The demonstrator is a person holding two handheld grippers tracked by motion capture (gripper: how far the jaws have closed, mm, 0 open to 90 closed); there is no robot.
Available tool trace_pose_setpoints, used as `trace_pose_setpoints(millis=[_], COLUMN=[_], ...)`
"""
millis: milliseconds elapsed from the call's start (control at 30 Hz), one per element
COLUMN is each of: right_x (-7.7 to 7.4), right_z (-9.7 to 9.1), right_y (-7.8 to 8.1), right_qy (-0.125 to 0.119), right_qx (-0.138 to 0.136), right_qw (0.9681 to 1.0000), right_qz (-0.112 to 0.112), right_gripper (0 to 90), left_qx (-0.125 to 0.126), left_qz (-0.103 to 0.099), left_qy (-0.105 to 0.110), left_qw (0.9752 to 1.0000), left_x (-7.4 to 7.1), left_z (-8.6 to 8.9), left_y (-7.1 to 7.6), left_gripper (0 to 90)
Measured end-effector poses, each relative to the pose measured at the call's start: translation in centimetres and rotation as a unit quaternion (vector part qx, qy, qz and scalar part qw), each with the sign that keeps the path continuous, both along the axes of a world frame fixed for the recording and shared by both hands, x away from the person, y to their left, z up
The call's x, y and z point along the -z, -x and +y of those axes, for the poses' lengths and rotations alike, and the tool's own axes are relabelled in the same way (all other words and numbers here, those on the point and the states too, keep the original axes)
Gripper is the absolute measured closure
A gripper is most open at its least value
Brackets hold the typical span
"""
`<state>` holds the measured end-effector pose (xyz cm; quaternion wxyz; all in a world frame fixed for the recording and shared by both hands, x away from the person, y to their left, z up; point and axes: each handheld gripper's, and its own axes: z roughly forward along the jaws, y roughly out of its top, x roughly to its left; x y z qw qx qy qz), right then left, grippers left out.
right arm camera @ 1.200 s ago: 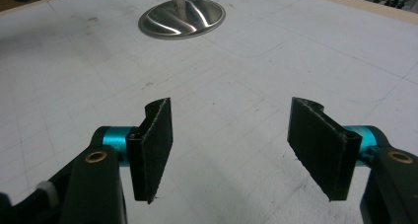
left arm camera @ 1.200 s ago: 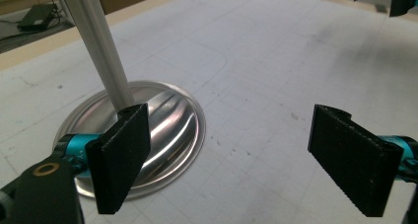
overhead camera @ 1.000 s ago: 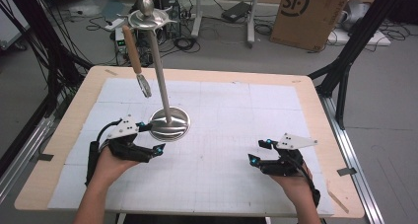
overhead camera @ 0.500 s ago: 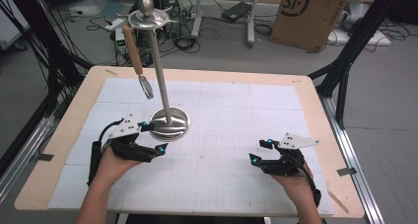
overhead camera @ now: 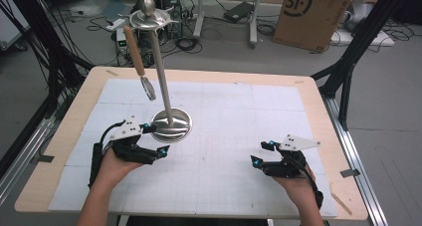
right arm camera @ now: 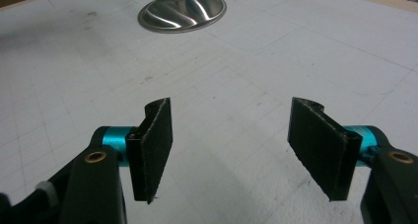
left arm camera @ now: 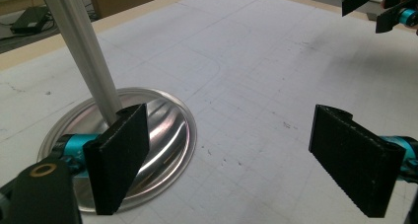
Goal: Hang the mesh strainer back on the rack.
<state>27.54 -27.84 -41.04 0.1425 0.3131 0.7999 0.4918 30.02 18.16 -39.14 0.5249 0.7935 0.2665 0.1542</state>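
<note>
Nothing has moved since the earlier frames: both hands and the stand [overhead camera: 164,81] sit where they were.

Left gripper [overhead camera: 153,140] rests low over the mat [overhead camera: 234,116], jaws wide apart with nothing between them. In the left gripper view its left jaw hangs over the near rim of the base [left arm camera: 162,130], while its right jaw stands over bare mat well off to the side. Just beyond the left jaw, the pole [left arm camera: 81,51] rises from the base and leans away to the upper left. From the stand's top a wood-handled tool [overhead camera: 138,61] hangs, its metal end above and ahead of the left gripper.

Right gripper [overhead camera: 263,154] lies well apart from the stand, jaws also open and empty, with only mat between them. In the right gripper view the base [right arm camera: 182,11] sits far ahead of the jaws, slightly left of the gap's middle. Far ahead and right of the left jaws, the right gripper [left arm camera: 379,9] shows too.
</note>
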Motion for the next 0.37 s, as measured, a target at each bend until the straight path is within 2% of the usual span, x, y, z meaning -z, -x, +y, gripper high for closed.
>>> trace_pose_setpoints(millis=[300, 367], right_x=[0.08, 0.06], right_z=[-0.01, -0.07], right_y=[-0.04, -0.03], right_qy=[0.0, 0.0], right_qx=[0.002, 0.0], right_qw=[1.0, 1.0], right_qz=[0.006, 0.002], right_gripper=[33.1, 33.1], left_qx=[0.001, 0.0], left_qz=[0.005, 0.007], left_qy=[-0.005, -0.005], left_qw=[1.0, 1.0], left_x=[0.18, 0.22], left_z=[-0.13, -0.21], left_y=[-0.1, -0.03], left_gripper=[16.4, 16.4])
